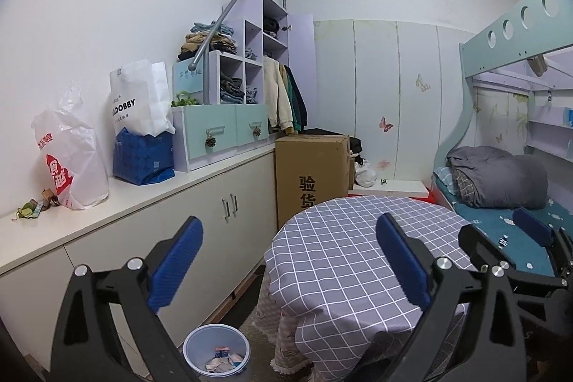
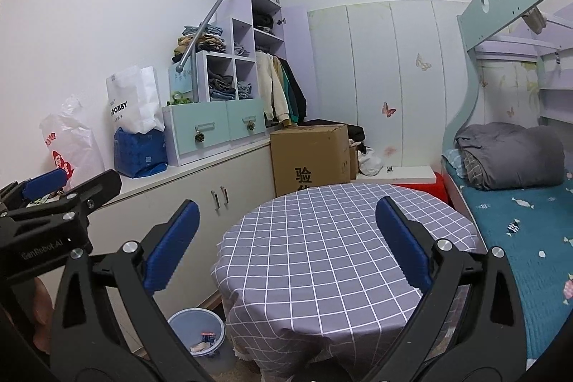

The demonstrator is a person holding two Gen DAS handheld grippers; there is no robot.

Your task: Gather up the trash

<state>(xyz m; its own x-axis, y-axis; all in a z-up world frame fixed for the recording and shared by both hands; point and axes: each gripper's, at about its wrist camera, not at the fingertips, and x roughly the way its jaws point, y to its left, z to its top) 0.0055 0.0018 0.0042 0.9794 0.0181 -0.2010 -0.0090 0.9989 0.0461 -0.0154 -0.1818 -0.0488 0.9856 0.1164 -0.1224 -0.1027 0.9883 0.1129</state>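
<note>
- Left wrist view: the left gripper hangs above the round desk with its jaws spread wide and nothing between them; the right gripper also hovers over the checked cloth, jaws wide and empty.
- The desk top looks bare in both views, so no trash lies within immediate reach there.
- Trash already sits in the bin on the floor, just beside the desk's left edge and in front of the cabinet: crumpled pale wrappers and a small blue-and-white pack, lying loose at the bottom.
- More likely trash, small green and brown scraps, rests on the cabinet top, near the red-printed plastic bag.
- Risk: reaching for those scraps, a jaw could snag the thin bag and drag it off the edge.
- Risk: the scraps look light and flat, so a wide pinch may slide over them or scatter them.
- Risk: the two grippers sit close together, so a swing leftward could knock them.
</note>
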